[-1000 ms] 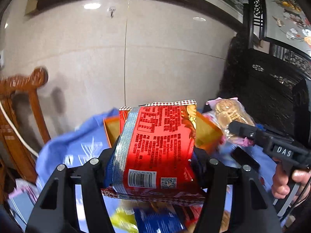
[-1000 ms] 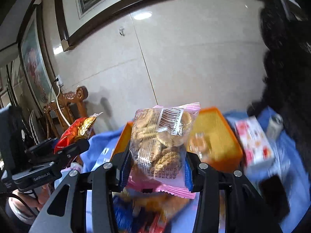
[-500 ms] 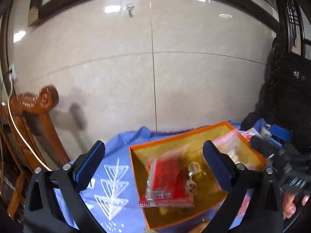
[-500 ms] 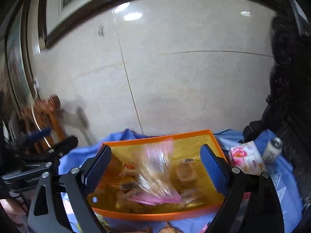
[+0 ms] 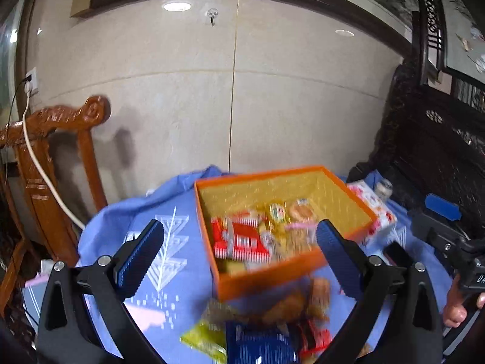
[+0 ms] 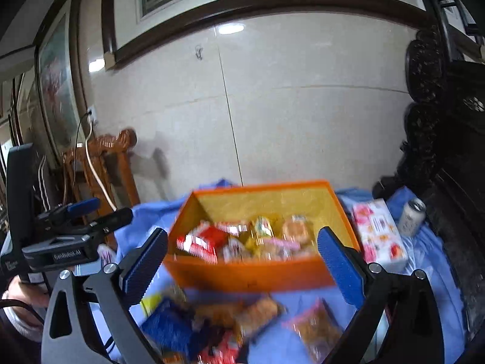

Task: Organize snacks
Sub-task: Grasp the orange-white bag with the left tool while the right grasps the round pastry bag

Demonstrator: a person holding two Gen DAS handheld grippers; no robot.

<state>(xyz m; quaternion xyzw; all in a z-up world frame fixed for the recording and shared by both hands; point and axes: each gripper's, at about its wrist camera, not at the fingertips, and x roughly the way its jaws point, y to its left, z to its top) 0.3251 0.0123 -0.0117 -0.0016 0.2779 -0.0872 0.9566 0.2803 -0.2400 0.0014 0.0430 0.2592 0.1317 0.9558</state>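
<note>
Both tongs stand released and empty: left tongs (image 5: 239, 254) wide apart, right tongs (image 6: 242, 257) still spreading. The orange box (image 5: 272, 279) sits at 12 o'clock on the blue-clothed bench (image 5: 157, 273), holding the red packet (image 5: 239, 241) and biscuit bag (image 6: 280, 247). Loose snacks (image 6: 212, 321) lie at 6 o'clock.

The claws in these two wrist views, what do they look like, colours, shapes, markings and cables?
Both match: the left claw and right claw have black angular arms with silver bolt heads and ribbed blue pads. Seen from the right wrist view, the left unit's black body carries small white lettering, too blurred to read, and a dark cable trails below it.
</note>
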